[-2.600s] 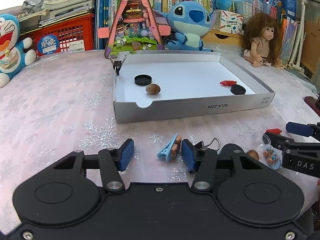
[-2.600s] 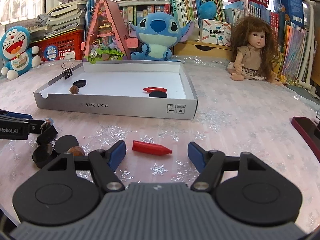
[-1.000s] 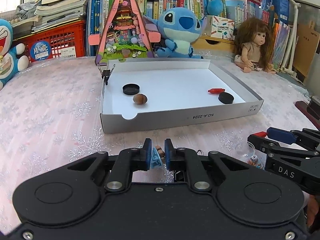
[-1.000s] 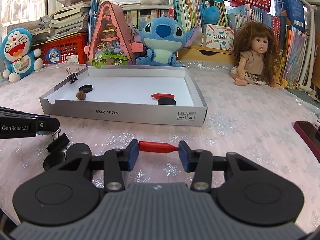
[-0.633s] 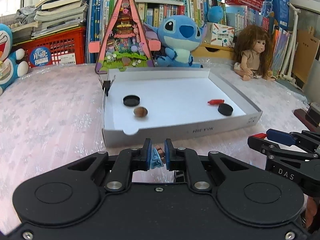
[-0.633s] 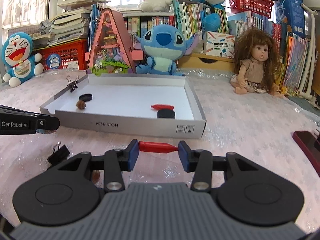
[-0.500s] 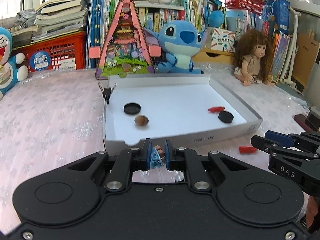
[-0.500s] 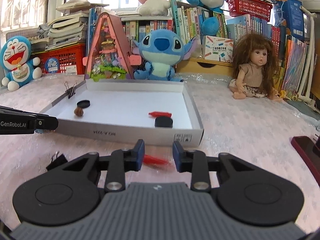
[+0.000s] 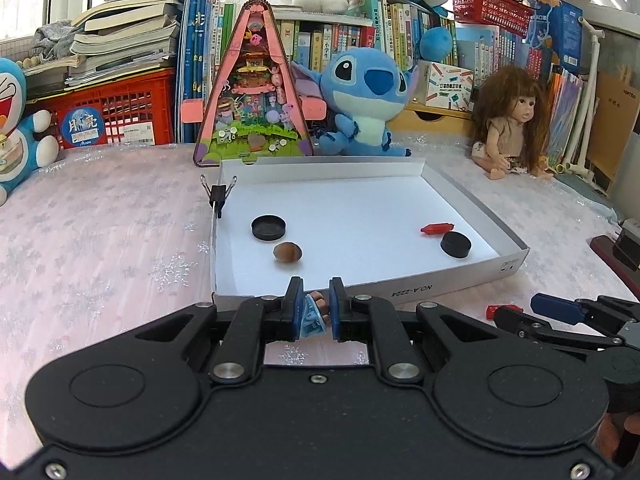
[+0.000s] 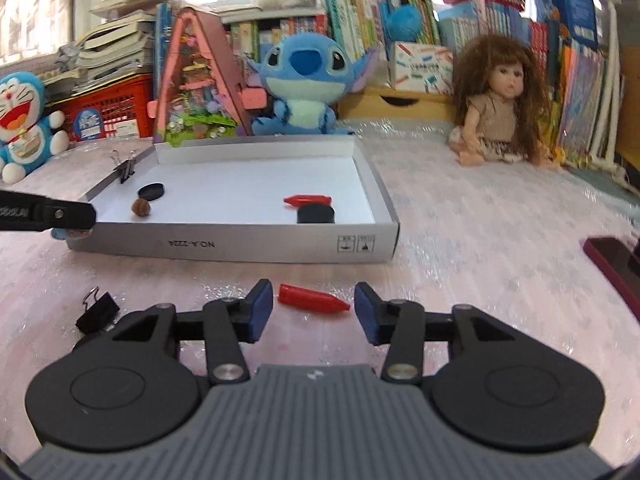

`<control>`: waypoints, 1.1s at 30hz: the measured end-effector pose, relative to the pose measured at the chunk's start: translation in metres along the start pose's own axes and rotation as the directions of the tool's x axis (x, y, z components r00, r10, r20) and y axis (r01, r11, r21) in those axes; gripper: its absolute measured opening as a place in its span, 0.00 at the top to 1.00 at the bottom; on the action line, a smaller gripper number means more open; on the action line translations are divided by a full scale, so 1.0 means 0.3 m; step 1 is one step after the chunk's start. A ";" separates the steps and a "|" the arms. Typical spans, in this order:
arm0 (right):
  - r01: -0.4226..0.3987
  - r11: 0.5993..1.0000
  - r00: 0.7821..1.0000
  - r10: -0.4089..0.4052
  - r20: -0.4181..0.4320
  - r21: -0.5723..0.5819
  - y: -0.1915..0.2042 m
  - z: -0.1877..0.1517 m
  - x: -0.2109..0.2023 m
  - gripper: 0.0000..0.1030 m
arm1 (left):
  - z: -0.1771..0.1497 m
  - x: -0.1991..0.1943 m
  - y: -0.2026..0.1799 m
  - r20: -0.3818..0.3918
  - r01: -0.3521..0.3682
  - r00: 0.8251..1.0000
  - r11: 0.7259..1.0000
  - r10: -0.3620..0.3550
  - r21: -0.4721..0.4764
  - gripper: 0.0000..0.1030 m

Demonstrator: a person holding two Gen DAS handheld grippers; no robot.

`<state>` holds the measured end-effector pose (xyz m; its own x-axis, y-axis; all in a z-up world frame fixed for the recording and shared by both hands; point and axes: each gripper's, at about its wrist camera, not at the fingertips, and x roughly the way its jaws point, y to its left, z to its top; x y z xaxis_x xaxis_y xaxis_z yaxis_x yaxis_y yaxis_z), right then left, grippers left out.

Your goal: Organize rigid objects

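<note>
My left gripper [image 9: 315,309] is shut on a small blue toy figure [image 9: 310,318], held just before the front wall of the white box [image 9: 472,200]. Inside the box lie two black caps [image 9: 269,227], a brown nut [image 9: 287,252] and a red crayon [image 9: 437,228]. My right gripper [image 10: 314,300] hovers low over the table with its jaws opening. A second red crayon [image 10: 312,300] lies on the cloth between its blue pads [image 10: 262,304], touched by neither. In the right wrist view, the left gripper [image 10: 86,216] and its toy [image 10: 60,233] show at the box's near left corner.
A black binder clip [image 10: 98,308] lies on the cloth left of my right gripper; another [image 9: 218,196] is clipped to the box's left wall. Plush toys, a doll [image 10: 500,108], a pink triangular playset [image 9: 252,92] and books line the back. A dark red object [image 10: 612,260] sits far right.
The right gripper lost the red crayon, which dropped to the table; its jaws pinched inward on nothing and now stand wider around it. The left gripper rose a little with the blue toy.
</note>
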<state>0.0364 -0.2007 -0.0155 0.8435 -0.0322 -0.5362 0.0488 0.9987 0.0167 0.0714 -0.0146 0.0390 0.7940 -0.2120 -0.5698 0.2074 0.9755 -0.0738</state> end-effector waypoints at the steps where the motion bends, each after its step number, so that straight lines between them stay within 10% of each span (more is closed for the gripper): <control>1: 0.003 1.000 1.000 -0.002 -0.007 0.014 -0.003 0.001 0.007 0.37 | 0.001 0.001 0.001 0.000 0.000 1.000 1.000 0.000 -0.002 0.88; 7: 0.016 0.998 0.999 -0.014 -0.036 0.054 -0.002 0.003 0.046 0.35 | 0.007 0.003 0.000 0.006 0.006 1.000 1.000 -0.006 -0.009 0.88; 10: 0.009 0.998 0.999 -0.006 -0.041 0.064 0.000 0.000 0.051 0.52 | 0.009 0.004 0.000 0.006 0.006 1.000 1.000 -0.006 -0.009 0.88; 33: -0.046 0.999 0.994 0.044 0.100 0.012 -0.039 0.221 0.071 0.53 | 0.183 0.127 0.070 0.015 -0.003 1.000 0.997 0.004 -0.073 0.88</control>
<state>0.0892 -0.2157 0.0289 0.8939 0.0083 -0.4482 0.0166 0.9985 0.0517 0.1375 -0.0053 0.0605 0.8036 -0.2085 -0.5574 0.1623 0.9779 -0.1318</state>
